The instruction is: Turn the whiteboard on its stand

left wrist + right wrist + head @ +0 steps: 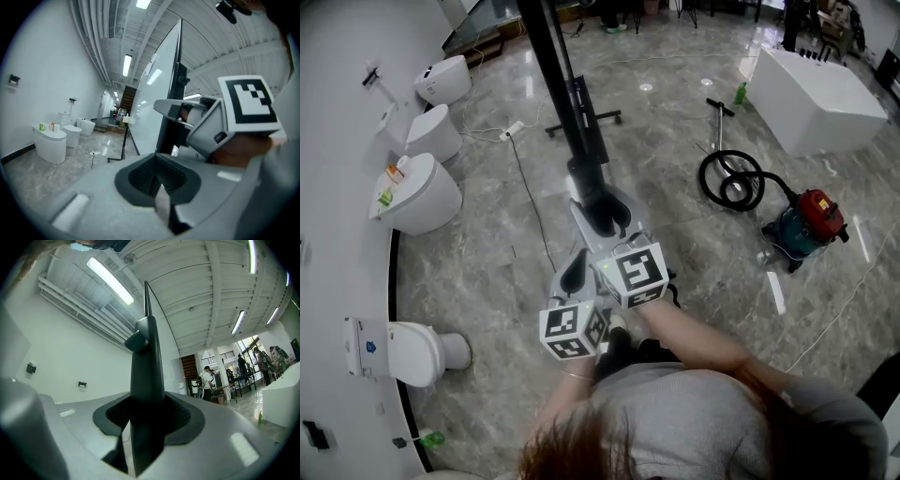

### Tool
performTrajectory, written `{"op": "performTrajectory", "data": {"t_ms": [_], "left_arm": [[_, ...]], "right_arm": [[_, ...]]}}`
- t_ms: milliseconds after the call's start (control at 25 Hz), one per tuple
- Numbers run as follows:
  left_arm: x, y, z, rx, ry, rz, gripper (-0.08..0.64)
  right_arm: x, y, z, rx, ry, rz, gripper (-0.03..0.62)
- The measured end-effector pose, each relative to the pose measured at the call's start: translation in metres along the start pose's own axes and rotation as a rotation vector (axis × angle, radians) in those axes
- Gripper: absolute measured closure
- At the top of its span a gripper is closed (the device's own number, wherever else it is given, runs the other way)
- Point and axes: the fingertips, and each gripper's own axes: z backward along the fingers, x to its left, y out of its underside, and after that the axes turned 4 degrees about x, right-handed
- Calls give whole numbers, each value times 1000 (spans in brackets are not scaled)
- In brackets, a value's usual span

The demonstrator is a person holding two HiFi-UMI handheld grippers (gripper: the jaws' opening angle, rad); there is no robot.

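Two things decide how the whiteboard [553, 66] handles, I judge: it is a big, stiff panel, and it seems to swing on a pivot in its stand [581, 120]. It stands upright on the floor [694, 281] right in front of me, edge-on to me. Taken at the dark frame edge, well away from the pivot, it should turn with little push. The smooth frame could slide through the jaws, though, and the stand may creep on the polished floor. My right gripper [614, 217] has its jaws partly open astride that frame edge. A slit of light shows on one side, so I judge they are not clamping it. My left gripper [574, 270] sits just beside and below, its jaws nearly together with nothing between them.
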Motion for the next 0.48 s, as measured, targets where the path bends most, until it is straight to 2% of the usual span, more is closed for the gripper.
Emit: {"op": "performTrajectory", "data": {"t_ms": [280, 480], "left_arm": [[-7, 21, 31, -11, -47, 15, 565], [-7, 22, 43, -26, -57, 33, 565]], "right_arm": [[17, 0, 30, -18, -27, -9, 410], [28, -5, 41, -26, -40, -12, 407]]}}
